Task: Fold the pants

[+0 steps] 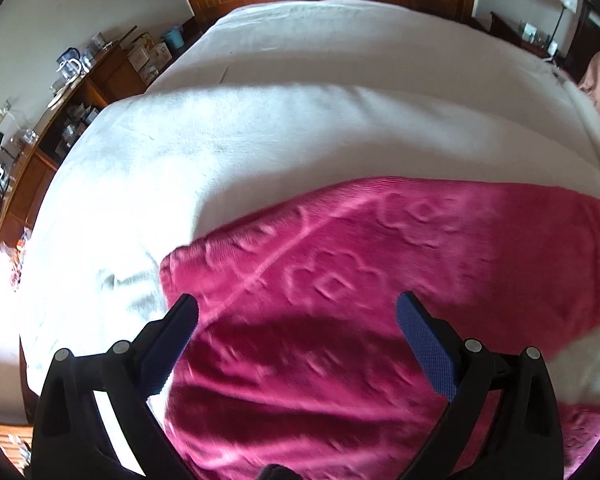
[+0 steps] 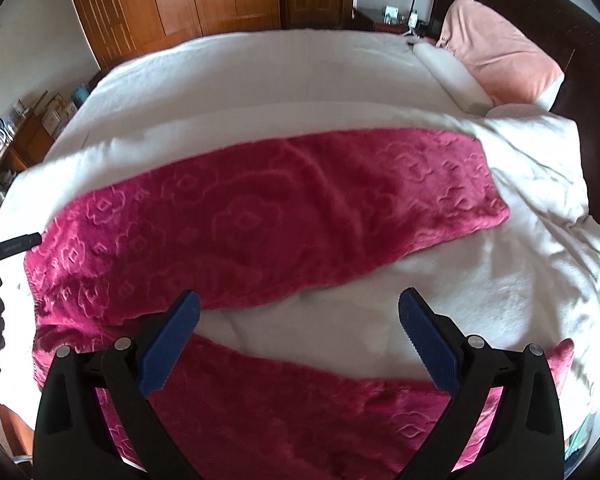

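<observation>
Letters "E" embossed among flowers on magenta pants (image 2: 260, 216).

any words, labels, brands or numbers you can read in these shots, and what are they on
"E": raised letter repeated among the embossed flowers on the pink pants; nothing else is clearly legible.
Small pale print on the black bar at the left edge of the right wrist view: too small to read.
Printing on the boxes by the wall: too blurred to read.
Left gripper and right gripper: no visible text.
</observation>
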`<action>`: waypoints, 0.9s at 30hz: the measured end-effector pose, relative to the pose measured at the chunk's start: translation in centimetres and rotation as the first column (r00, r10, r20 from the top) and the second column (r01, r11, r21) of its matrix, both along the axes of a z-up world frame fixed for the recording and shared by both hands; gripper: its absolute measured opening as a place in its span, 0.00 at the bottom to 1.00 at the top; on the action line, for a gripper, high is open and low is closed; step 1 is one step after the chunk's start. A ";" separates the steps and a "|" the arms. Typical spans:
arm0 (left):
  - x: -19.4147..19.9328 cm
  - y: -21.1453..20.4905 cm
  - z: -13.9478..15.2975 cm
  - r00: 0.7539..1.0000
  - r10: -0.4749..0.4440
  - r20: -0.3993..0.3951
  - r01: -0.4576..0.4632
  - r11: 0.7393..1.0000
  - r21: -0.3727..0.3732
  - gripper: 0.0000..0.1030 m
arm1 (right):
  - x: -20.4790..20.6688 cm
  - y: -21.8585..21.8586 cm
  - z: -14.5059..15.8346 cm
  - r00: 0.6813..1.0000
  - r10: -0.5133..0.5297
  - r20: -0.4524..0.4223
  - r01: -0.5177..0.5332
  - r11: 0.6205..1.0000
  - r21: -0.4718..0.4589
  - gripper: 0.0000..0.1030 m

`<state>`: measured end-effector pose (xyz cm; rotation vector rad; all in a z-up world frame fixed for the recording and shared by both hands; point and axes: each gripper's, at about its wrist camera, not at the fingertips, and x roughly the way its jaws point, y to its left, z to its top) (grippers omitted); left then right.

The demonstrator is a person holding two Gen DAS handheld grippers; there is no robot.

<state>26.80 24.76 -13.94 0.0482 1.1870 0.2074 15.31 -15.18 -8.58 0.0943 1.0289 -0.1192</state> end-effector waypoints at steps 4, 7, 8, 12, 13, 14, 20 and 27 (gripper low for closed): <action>3.3 2.2 -3.4 0.998 -0.048 -0.036 0.048 0.999 -0.011 0.95 | 0.6 0.8 -1.1 0.999 -0.006 -0.035 0.006 1.000 -0.009 0.98; 5.1 3.3 -5.4 0.995 -0.083 -0.050 0.082 0.997 -0.015 0.95 | 0.9 1.4 -1.7 0.998 -0.008 -0.060 0.007 1.000 -0.019 0.98; 5.7 3.8 -6.1 0.994 -0.093 -0.057 0.092 0.996 -0.011 0.95 | 0.9 1.6 -1.9 0.998 -0.008 -0.067 0.007 1.000 -0.022 0.98; 7.6 5.4 -8.4 0.991 -0.111 -0.075 0.110 0.994 -0.013 0.95 | 1.0 2.3 -2.5 0.995 -0.007 -0.097 0.004 0.999 -0.033 0.98; 8.1 5.8 -9.0 0.990 -0.114 -0.080 0.112 0.993 -0.020 0.95 | 1.0 2.5 -2.7 0.995 -0.007 -0.104 0.003 0.999 -0.037 0.98; 8.3 6.1 -9.3 0.990 -0.114 -0.083 0.113 0.993 -0.026 0.95 | 1.0 2.6 -2.8 0.994 -0.007 -0.108 0.003 0.999 -0.039 0.97; 9.6 8.0 -11.6 0.988 -0.132 -0.083 0.122 0.986 -0.111 0.95 | 1.1 3.5 -3.3 0.992 -0.007 -0.124 0.001 0.999 -0.046 0.97; 10.0 9.8 -13.3 0.983 -0.172 -0.066 0.159 0.973 -0.170 0.91 | 0.9 4.5 -3.0 0.994 0.007 -0.106 -0.012 0.999 -0.046 0.97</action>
